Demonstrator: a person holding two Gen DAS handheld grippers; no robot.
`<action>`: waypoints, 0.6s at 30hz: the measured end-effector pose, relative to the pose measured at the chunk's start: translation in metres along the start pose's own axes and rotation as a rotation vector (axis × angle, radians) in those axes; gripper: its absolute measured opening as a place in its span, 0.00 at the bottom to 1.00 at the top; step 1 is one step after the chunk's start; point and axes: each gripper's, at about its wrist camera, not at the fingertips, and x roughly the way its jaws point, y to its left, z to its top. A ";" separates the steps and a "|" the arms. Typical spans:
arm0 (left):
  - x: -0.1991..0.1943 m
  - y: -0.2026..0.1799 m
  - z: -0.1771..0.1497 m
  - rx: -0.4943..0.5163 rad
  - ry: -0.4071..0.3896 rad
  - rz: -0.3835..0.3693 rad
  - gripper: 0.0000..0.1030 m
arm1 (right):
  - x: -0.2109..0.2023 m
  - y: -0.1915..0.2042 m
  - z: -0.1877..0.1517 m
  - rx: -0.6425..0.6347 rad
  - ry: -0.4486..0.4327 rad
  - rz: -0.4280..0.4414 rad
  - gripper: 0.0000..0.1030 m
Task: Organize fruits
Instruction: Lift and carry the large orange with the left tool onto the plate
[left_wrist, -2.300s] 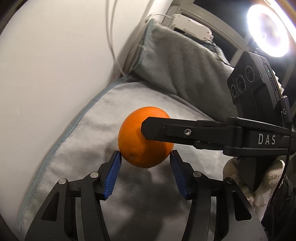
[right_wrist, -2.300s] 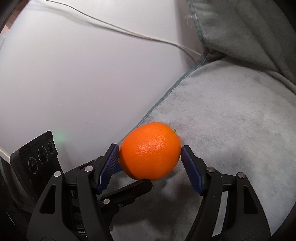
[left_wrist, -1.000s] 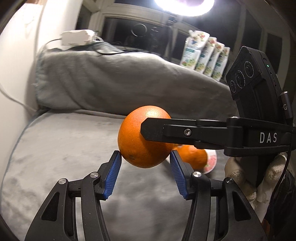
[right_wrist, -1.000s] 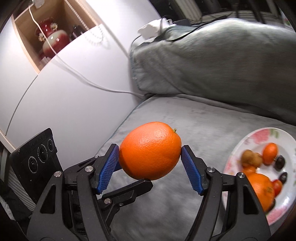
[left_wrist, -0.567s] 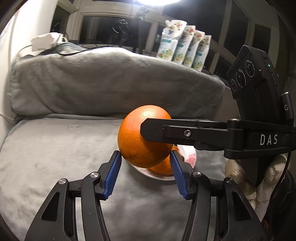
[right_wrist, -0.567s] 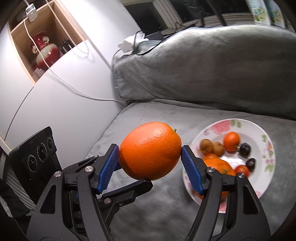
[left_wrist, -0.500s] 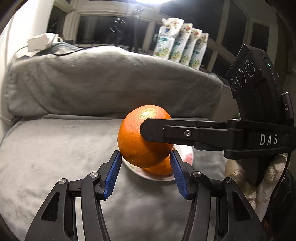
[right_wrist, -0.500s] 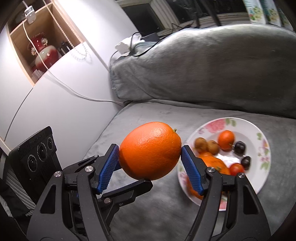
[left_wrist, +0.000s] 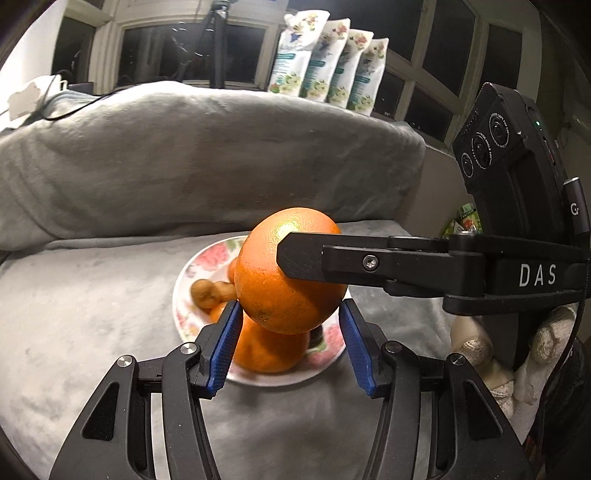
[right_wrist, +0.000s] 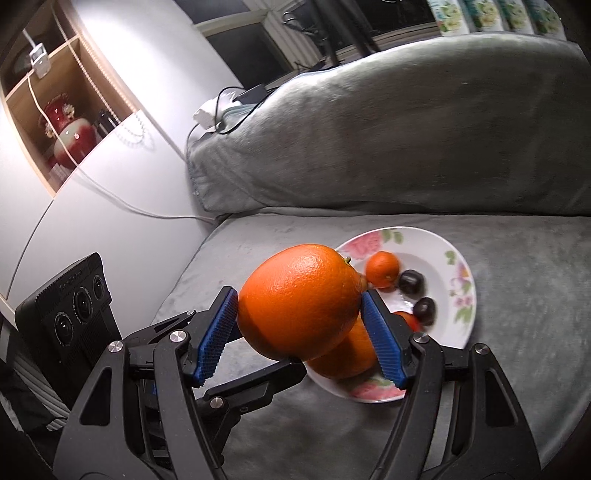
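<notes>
Furthest left of the plate (left_wrist: 183, 295), the grey blanket (left_wrist: 92, 314) lay bare, a soft bed on which loose fruit could roll, which is probably why the fruit was being gathered on the plate.

The left gripper (left_wrist: 290, 308) came in from the near side of the plate, half open, the tips of its blue pads (left_wrist: 225, 343) lying against the lower flanks of the orange (left_wrist: 284, 273). Whether they pressed or only steadied it from below, I cannot tell.

The orange hung in the air above the near part of the plate, touching none of the fruit there. Directly under it on the plate lay a second large orange (left_wrist: 266, 354), with a small tangerine (right_wrist: 382, 268), two dark round fruits (right_wrist: 412, 281) and brownish ones (left_wrist: 207, 293) toward the far side.

The right gripper (right_wrist: 299, 295) reached in from the right of the plate and had the orange clamped across its middle, one pad on each side, jaws well spread around it. That was the grip carrying the load. A gloved hand (left_wrist: 476, 354) held its handle.

The orange was slightly oval. In the right wrist view its long axis ran roughly from pad to pad, tilted a little, and its stem nub (right_wrist: 347, 259) pointed up and away toward the far rim of the plate. The dimpled end faced down toward the left gripper.
</notes>
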 end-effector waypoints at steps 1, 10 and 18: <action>0.004 -0.003 0.000 0.004 0.003 -0.002 0.52 | -0.002 -0.003 0.000 0.003 -0.002 -0.003 0.70; 0.024 -0.024 0.005 0.035 0.032 -0.019 0.50 | -0.017 -0.027 -0.002 0.038 -0.020 -0.032 0.70; 0.042 -0.032 0.005 0.054 0.070 -0.030 0.43 | -0.021 -0.047 0.002 0.069 -0.024 -0.058 0.69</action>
